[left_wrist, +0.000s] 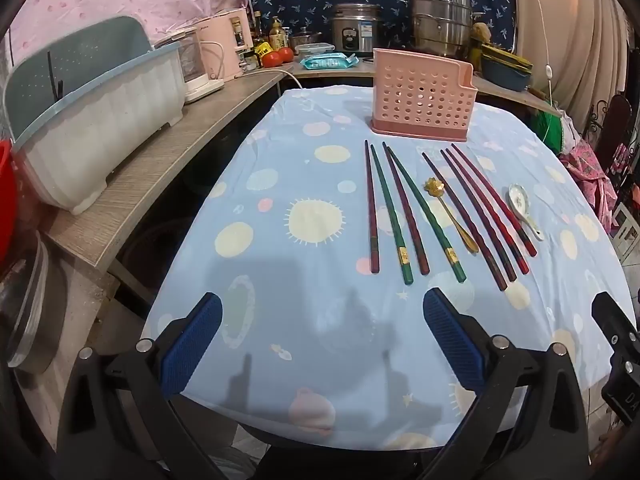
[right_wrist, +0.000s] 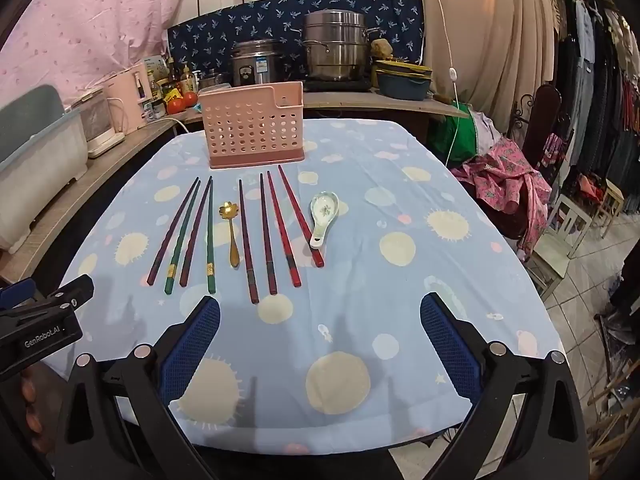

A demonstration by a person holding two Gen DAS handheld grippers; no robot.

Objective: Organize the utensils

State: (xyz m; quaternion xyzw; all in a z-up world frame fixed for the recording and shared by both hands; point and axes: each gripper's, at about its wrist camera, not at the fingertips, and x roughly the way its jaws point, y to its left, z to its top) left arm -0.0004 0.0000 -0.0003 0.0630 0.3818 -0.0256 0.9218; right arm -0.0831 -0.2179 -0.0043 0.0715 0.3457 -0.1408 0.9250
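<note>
While chopsticks (right_wrist: pixel 248 240) lie untouched, left gripper (left_wrist: pixel 322 344) spread, right gripper (right_wrist: pixel 320 344) spread.

Both fisheye views are evenly, moderately bright under soft indoor light from above and behind the cameras. The grippers cast faint, blurred double shadows on the blue tablecloth (left_wrist: pixel 280 184) near its front edge. Straight lines bow strongly toward the borders, and the corners fall into black vignette. The stainless steamer pot (right_wrist: pixel 336 46) carries mild glare. Centre detail is sharp; the edges smear slightly
</note>
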